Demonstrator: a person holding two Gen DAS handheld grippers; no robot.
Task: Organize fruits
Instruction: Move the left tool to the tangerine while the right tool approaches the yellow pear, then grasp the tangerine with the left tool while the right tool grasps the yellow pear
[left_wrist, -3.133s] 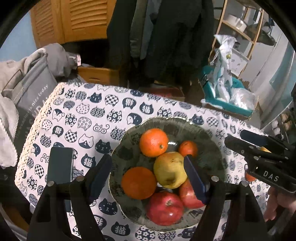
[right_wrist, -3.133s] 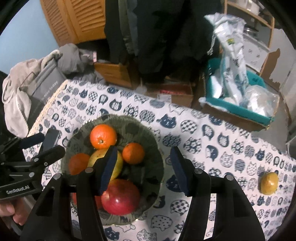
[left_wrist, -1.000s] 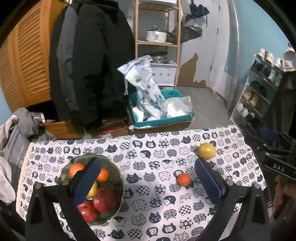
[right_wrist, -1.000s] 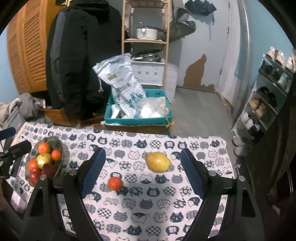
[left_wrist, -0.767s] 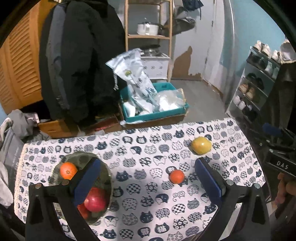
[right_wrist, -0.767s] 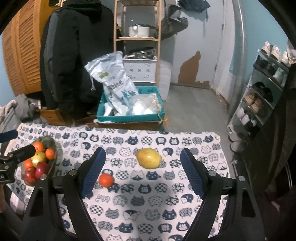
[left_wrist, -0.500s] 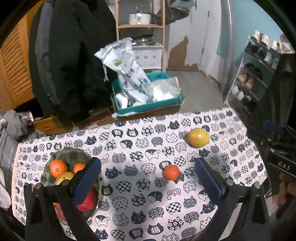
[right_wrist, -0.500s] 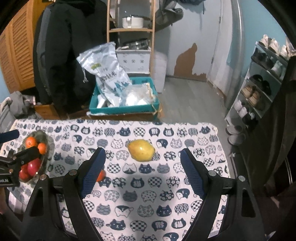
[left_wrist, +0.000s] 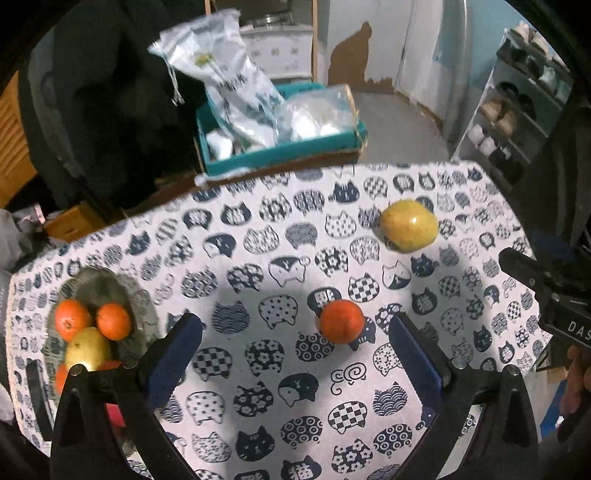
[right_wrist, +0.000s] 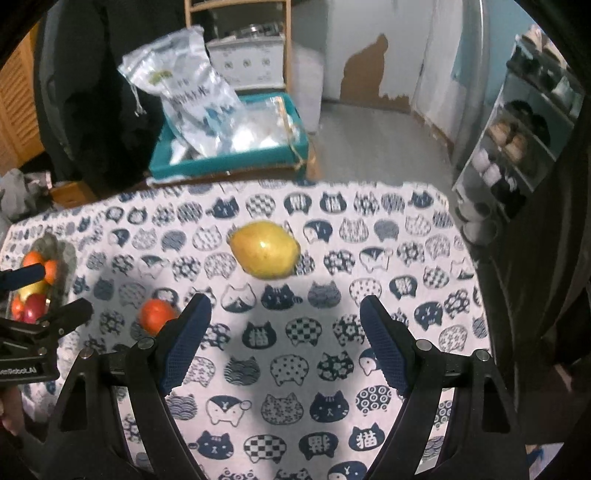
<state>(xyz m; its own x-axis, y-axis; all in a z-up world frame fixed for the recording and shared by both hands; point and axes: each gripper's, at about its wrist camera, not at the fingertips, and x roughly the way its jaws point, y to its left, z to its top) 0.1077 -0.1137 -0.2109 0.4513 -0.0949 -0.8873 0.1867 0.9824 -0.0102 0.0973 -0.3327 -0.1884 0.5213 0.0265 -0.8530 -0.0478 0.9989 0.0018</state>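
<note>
A small orange (left_wrist: 341, 321) lies on the cat-print tablecloth (left_wrist: 258, 369), just ahead of my open, empty left gripper (left_wrist: 295, 354). A yellow pear-like fruit (left_wrist: 409, 225) lies farther right. In the right wrist view the yellow fruit (right_wrist: 264, 254) lies ahead of my open, empty right gripper (right_wrist: 284, 332), and the orange (right_wrist: 157, 314) sits by its left finger. A green bowl (left_wrist: 110, 291) at the left holds oranges, a yellow fruit and red fruit; it shows in the right wrist view too (right_wrist: 64, 254).
A dark phone (left_wrist: 35, 398) lies by the bowl at the table's left edge. Beyond the far edge stand a teal box (left_wrist: 280, 147) with plastic bags, dark hanging coats (left_wrist: 110, 92) and a shoe rack (left_wrist: 517, 110). The right gripper's body (left_wrist: 554, 291) is at the right.
Both grippers have drawn back from the bowl, swung right and come down closer to the cloth. The orange and the yellow fruit now loom larger ahead. Both grippers stay open.
</note>
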